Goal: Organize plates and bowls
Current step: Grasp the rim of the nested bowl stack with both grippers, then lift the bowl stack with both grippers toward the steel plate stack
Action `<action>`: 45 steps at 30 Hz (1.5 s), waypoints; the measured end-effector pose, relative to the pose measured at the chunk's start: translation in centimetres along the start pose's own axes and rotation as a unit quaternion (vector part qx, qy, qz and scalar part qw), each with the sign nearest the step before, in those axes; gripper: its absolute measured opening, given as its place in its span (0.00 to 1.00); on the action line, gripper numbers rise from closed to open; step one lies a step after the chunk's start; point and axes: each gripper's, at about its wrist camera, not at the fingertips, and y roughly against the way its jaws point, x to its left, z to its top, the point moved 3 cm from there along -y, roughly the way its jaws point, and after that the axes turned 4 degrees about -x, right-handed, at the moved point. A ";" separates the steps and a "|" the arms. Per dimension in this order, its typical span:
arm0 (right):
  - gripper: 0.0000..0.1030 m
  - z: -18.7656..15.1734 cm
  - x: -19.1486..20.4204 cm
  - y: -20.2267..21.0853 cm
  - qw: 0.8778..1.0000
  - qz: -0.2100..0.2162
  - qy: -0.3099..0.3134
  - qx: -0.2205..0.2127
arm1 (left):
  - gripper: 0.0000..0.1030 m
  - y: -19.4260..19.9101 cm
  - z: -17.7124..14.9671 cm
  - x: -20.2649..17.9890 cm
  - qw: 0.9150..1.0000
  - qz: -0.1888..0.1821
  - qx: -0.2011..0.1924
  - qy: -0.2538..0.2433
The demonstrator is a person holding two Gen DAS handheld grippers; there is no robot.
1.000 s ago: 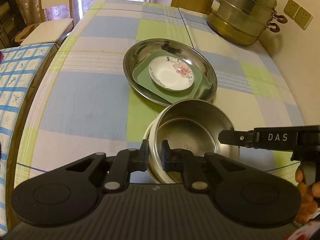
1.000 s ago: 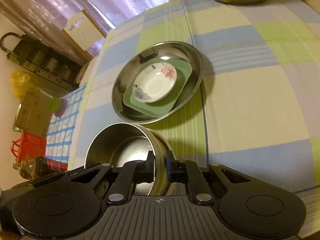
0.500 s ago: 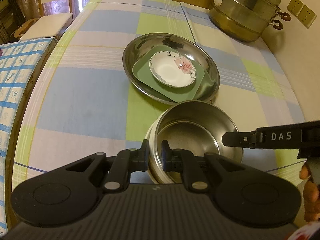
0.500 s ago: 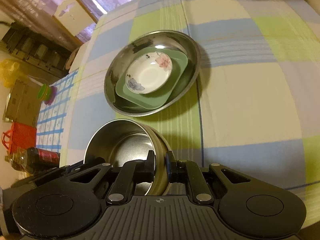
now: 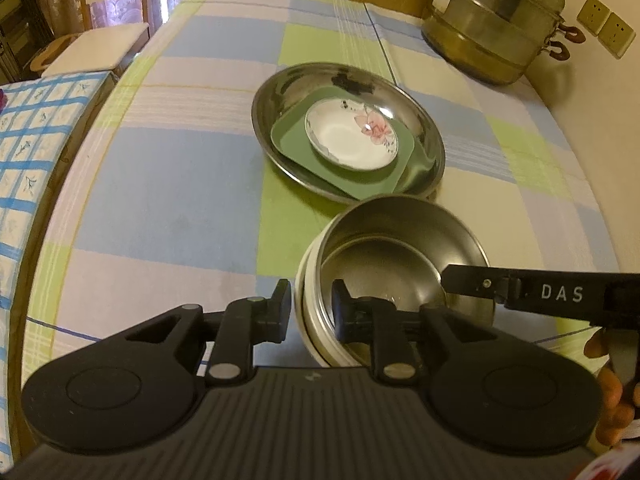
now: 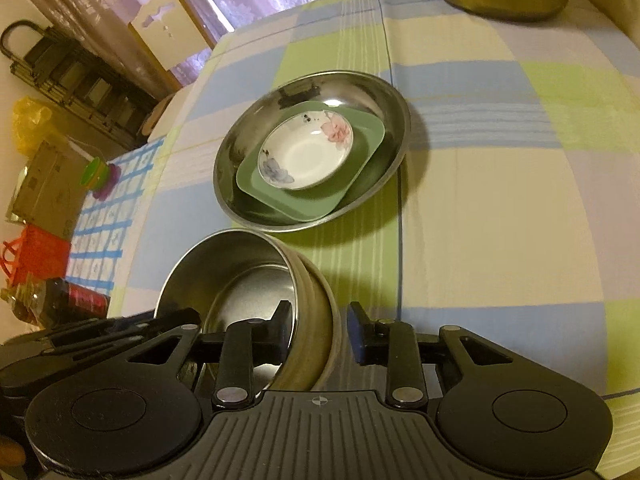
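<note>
My left tongs (image 5: 310, 306) stood released around the near rim of the steel bowl (image 5: 404, 264), one finger outside the wall and the other inside, each with a gap to the metal. My right tongs (image 6: 318, 330) were released as well, straddling the opposite side of the same rim, the left finger inside the bowl and the right finger clear of its outer wall. That steel bowl sat nested in a pale bowl (image 5: 306, 312), whose rim showed around it, and the pair rested on the checked cloth of the table (image 5: 168, 184) near its front edge.

Just beyond them, toward the middle of the table, lay the wide steel basin (image 5: 348, 80). A green square plate (image 5: 360, 182) lay in it, and a white saucer (image 5: 348, 140) painted with flowers sat on that plate. The bowls' far rim came close to the basin's near rim; I could not tell if they touched.

A big lidded steamer pot (image 5: 492, 28) stood at the table's far right corner, by the wall.
</note>
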 end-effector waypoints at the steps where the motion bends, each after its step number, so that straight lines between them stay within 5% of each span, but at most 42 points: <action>1: 0.29 -0.1 0.0 -0.1 1.000 0.002 -0.002 -0.001 | 0.20 -0.2 -0.1 0.0 1.000 -0.001 0.003 0.000; 12: 0.27 0.2 1.4 -1.5 0.997 -0.028 0.044 0.053 | 0.19 -0.9 -0.3 -1.7 0.997 0.035 0.006 -0.074; 21: 0.26 1.1 0.4 -2.2 0.996 -0.018 0.009 0.090 | 0.19 -1.8 0.7 -0.7 0.998 0.015 0.044 -0.040; 45: 0.21 1.1 1.2 -2.4 0.993 -0.022 0.085 0.073 | 0.19 -1.6 0.6 -0.9 0.999 0.038 0.029 0.004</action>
